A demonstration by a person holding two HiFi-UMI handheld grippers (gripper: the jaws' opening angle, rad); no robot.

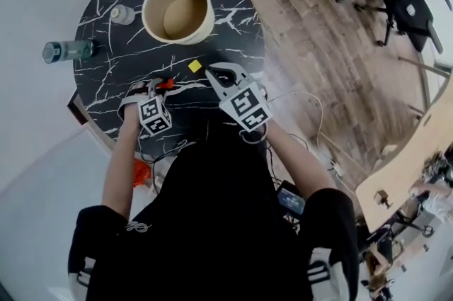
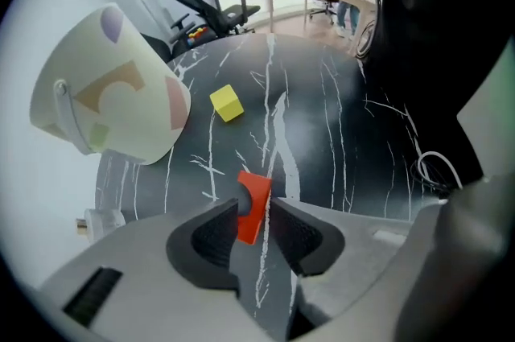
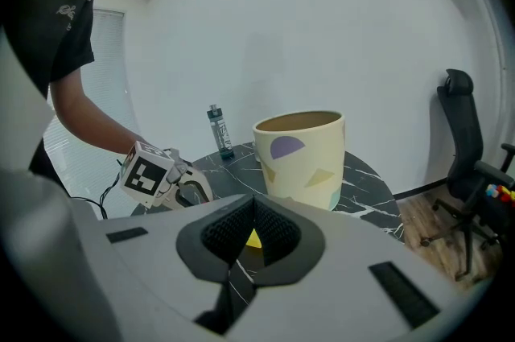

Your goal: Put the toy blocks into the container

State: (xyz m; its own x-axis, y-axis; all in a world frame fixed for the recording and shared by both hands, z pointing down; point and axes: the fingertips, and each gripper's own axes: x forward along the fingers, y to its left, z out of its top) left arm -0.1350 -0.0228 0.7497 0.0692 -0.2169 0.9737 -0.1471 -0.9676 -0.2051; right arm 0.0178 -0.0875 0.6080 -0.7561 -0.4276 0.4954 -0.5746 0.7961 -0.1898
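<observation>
- Head view: I read this step as the grasp on the red block (image 1: pixel 167 84). I'd close square on it, then lift straight up before swinging over, so it clears the rim of the container (image 1: pixel 147 9). The block sits on the bench (image 1: pixel 226 37) at the tips of the left gripper (image 1: pixel 158 87), with the container well beyond. The yellow block (image 1: pixel 195 66) lies just off the tips of the right gripper (image 1: pixel 212 73).
- Left gripper view: the left gripper (image 2: pixel 253 212) has its jaws parted and straddles the red block (image 2: pixel 256 191). It looks unclamped to me, with a thin gap at the right pad. I'd centre it before squeezing, since the block stands on a narrow edge and could tip. The container (image 2: pixel 121 91) is up-left in view, and the yellow block (image 2: pixel 227 103) is just beside it.
- Right gripper view: the right gripper (image 3: pixel 253 208) is fully closed and holds nothing, so it must open before any pick. The yellow block (image 3: pixel 253 240) shows just past its tips, in front of the container (image 3: pixel 302 159).
</observation>
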